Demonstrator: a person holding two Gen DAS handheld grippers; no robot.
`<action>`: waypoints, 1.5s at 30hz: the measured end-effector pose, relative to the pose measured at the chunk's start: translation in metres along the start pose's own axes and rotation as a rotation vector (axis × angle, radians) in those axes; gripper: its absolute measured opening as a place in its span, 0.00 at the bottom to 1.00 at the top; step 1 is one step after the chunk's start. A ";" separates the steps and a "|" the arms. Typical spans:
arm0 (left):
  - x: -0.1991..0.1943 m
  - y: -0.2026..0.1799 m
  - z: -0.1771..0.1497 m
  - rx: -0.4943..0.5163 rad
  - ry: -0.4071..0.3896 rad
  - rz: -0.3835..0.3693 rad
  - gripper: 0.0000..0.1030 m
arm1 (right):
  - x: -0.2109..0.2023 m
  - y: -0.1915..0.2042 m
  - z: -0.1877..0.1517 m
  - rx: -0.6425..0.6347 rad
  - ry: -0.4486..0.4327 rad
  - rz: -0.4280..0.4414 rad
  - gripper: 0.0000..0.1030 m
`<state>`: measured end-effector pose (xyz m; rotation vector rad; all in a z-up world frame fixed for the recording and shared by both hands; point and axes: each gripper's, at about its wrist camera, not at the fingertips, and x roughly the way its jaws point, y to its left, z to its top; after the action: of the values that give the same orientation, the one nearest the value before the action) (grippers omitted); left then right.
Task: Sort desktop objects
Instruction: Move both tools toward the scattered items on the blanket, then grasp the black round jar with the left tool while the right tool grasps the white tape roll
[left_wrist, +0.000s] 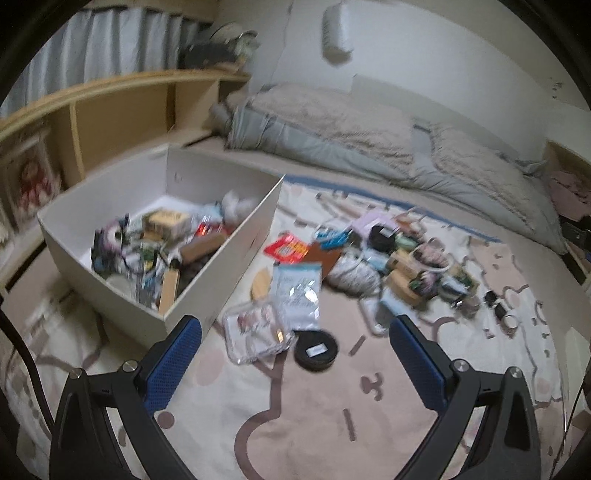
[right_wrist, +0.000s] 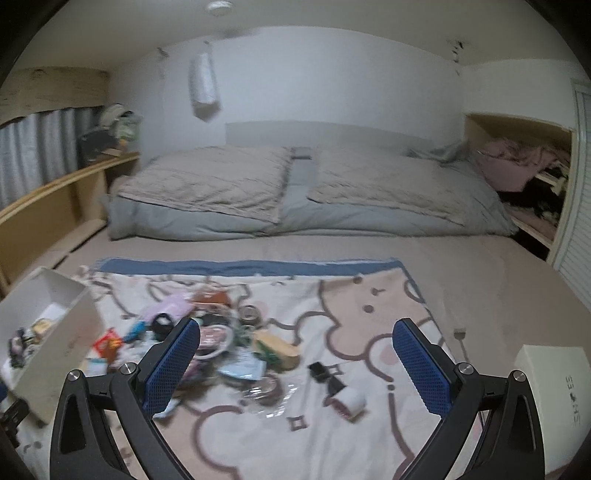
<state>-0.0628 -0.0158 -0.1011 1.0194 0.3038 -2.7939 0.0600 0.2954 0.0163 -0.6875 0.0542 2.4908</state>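
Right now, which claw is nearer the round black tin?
Left. The left claw hangs open right over the round black tin, which sits between its fingers. The right claw is open over the pile further right.

A box (left_wrist: 236, 254) sat at the left of the frame on a blanket (left_wrist: 303, 417), with small items (left_wrist: 155, 243) in it. A pile of objects (left_wrist: 399, 254) lay to its right. Bedding (left_wrist: 369, 136) lay behind.
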 end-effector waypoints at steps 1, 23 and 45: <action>0.005 0.002 -0.003 -0.001 0.011 0.015 1.00 | 0.011 -0.007 -0.001 0.011 0.013 -0.022 1.00; 0.080 -0.004 -0.070 0.174 0.236 0.122 1.00 | 0.143 -0.126 -0.074 0.168 0.445 -0.365 1.00; 0.095 -0.001 -0.080 0.125 0.299 0.085 1.00 | 0.154 -0.059 -0.118 -0.070 0.592 -0.220 1.00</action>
<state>-0.0857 -0.0024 -0.2221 1.4463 0.1163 -2.6087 0.0345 0.4018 -0.1546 -1.3600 0.1033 2.0150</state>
